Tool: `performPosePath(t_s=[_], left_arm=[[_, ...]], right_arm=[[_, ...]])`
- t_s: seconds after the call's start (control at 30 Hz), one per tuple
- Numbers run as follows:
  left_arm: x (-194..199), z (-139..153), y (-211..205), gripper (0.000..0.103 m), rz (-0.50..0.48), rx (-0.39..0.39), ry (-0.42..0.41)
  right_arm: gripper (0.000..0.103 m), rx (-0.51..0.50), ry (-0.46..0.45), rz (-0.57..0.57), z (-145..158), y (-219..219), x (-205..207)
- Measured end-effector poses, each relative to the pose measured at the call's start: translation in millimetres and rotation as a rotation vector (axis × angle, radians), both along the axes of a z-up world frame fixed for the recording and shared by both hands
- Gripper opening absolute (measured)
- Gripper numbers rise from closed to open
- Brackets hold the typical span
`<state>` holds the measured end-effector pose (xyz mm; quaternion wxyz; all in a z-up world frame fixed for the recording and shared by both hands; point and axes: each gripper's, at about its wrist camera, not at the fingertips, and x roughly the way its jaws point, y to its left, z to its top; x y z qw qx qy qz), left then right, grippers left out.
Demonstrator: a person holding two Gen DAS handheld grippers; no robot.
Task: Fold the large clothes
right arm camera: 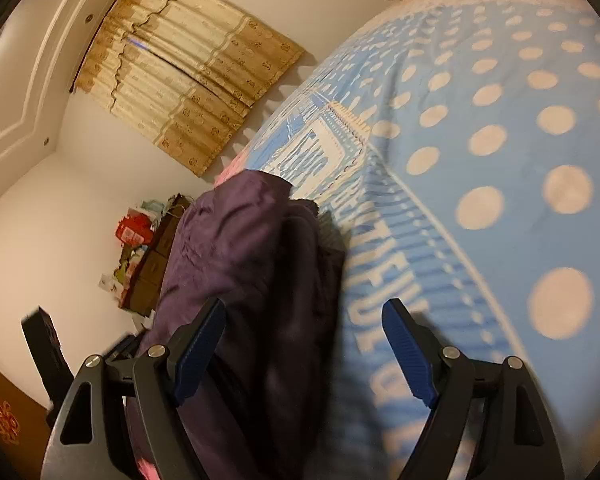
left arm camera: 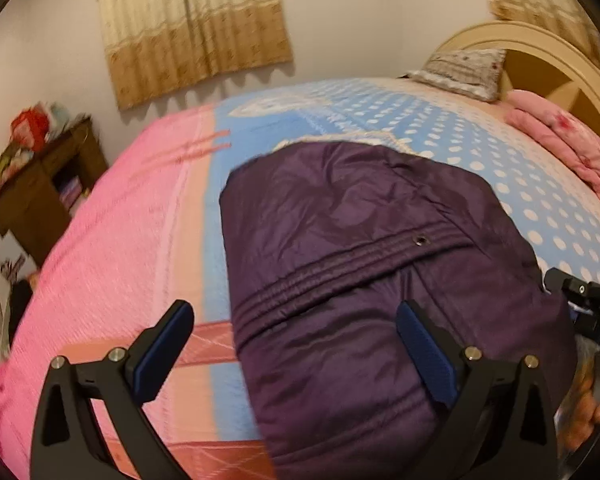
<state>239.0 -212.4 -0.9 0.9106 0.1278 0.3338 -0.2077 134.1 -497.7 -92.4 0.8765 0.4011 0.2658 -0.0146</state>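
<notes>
The purple jacket (left arm camera: 360, 264) is laid folded on the bed (left arm camera: 112, 248). The left gripper (left arm camera: 296, 348) is held wide, empty. The right gripper (right arm camera: 304, 344) jaws are spread wide, nothing gripped.

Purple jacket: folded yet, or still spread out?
Folded, at least partly: the purple jacket lies as a compact block on the bed, no sleeves sticking out.

White walls (left arm camera: 340, 12), beige curtain (left arm camera: 192, 28), wooden dresser (left arm camera: 40, 192)
</notes>
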Motion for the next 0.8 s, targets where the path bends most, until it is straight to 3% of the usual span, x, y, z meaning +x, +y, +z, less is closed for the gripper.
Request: performPosePath(t_s=[0.1, 0.23, 0.33, 0.43, 0.6, 0.7, 0.8], left_arm=[[1.2, 10.0, 18.6, 0.103, -0.027, -0.080, 0.041], [17.9, 13.5, 48.6, 0.103, -0.009, -0.253, 0.170], [27.3, 11.6, 58.2, 0.103, 0.023, -0.321, 0.211], [29.3, 12.2, 51.3, 0.103, 0.023, -0.320, 0.196], [27.7, 11.8, 40.1, 0.103, -0.022, -0.290, 0.173], [36.0, 6.7, 41.0, 0.103, -0.020, -0.325, 0.206], [43.9, -6.3, 31.3, 0.103, -0.017, -0.319, 0.270]], right_arm=[[0.081, 0.013, -0.010, 0.051, 5.0, -2.5, -9.1], [0.081, 0.007, 0.006, 0.050, 10.4, -9.3, -16.5], [0.081, 0.063, -0.031, 0.044, 8.8, -16.9, -20.4], [0.081, 0.145, -0.071, 0.042, 6.8, -24.1, -20.4], [0.081, 0.171, -0.101, 0.070, 14.2, -26.8, -11.4], [0.081, 0.240, -0.131, 0.078, 15.9, -31.4, -0.7], [0.081, 0.208, -0.127, 0.085, 26.7, -28.8, 16.6]])
